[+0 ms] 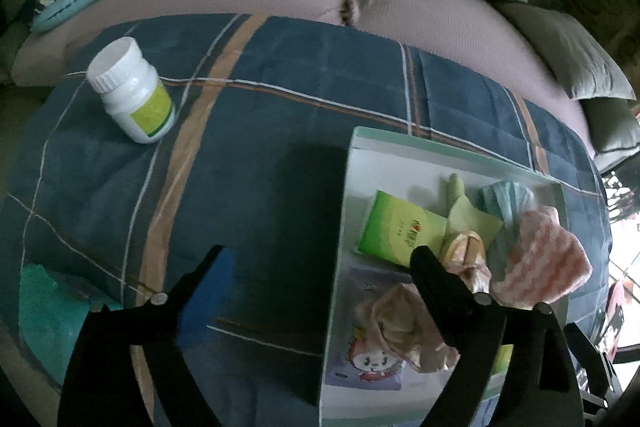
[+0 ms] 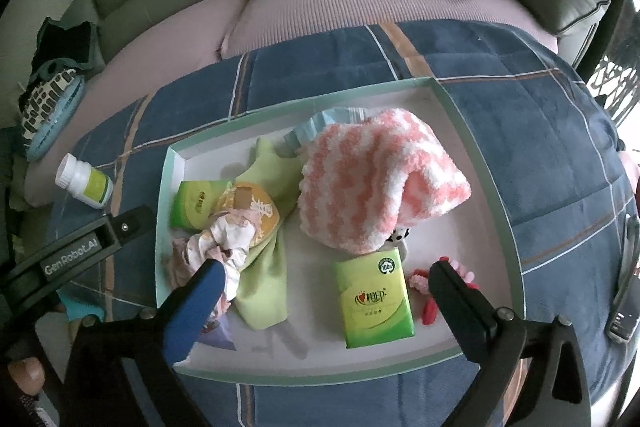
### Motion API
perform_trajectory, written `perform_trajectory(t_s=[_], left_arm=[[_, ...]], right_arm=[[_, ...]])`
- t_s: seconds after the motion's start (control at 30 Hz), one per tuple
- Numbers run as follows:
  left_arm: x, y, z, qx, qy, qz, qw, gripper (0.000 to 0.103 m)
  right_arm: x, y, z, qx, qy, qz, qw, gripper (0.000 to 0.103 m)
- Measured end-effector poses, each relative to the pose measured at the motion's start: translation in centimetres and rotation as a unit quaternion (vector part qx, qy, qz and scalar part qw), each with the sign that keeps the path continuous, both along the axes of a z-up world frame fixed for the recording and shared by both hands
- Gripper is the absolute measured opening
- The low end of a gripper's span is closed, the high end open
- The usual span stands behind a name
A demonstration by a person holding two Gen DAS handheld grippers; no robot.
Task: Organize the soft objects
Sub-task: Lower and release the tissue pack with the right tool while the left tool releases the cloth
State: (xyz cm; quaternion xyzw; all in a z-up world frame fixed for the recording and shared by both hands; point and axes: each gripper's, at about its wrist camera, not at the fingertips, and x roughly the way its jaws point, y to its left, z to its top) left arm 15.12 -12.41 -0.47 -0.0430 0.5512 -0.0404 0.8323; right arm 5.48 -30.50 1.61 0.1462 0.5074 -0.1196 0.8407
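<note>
Right gripper point(image 2: 324, 273) partly masking cloth point(image 2: 224, 239)

**Readable markings on the tray and gripper**

"GenRobot.AI" stands in white letters on the black body of the left gripper point(image 2: 86, 253), seen in the right wrist view beyond the tray's left edge.

The green tissue pack point(image 2: 376, 297) near the front edge of the tray point(image 2: 472, 115) carries a round white seal reading "100%" at its top, and a red heart logo followed by Chinese characters across its middle; the smaller print beneath is too fine to read.

A second green tissue pack point(image 2: 192, 205) by the tray's left edge bears the same red heart logo; its characters are too small to make out.

The white bottle point(image 2: 84, 181) on the blanket has a yellow-green label, illegible.
</note>
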Motion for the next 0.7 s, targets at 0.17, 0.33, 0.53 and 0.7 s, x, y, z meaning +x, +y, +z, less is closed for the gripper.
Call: perform_trajectory(t_s=[0.17,0.33,0.53,0.7], left_arm=[[-0.1,0.2,0.7,0.031,-0.031,0.008,0.999,0.098],[-0.2,0.1,0.7,0.035,-0.032,0.006,0.9989,0.098],[-1.1,0.0,1.4,0.024,-0.038,-0.004,0.999,0.098],[-2.7,-0.4,2.1,0.026,-0.051,-0.02,0.9982,0.098]], right_arm=[[0.2,0.1,-0.2,0.001,0.003,0.004,1.0,0.103],[0.2,0.3,-0.1,-0.001,0.001,0.009,1.0,0.103],[0.0,0.2,0.0,0.0,0.001,0.008,1.0,0.103],[-0.8,0.6,0.3,-0.007,-0.002,0.011,1.0,0.103]])
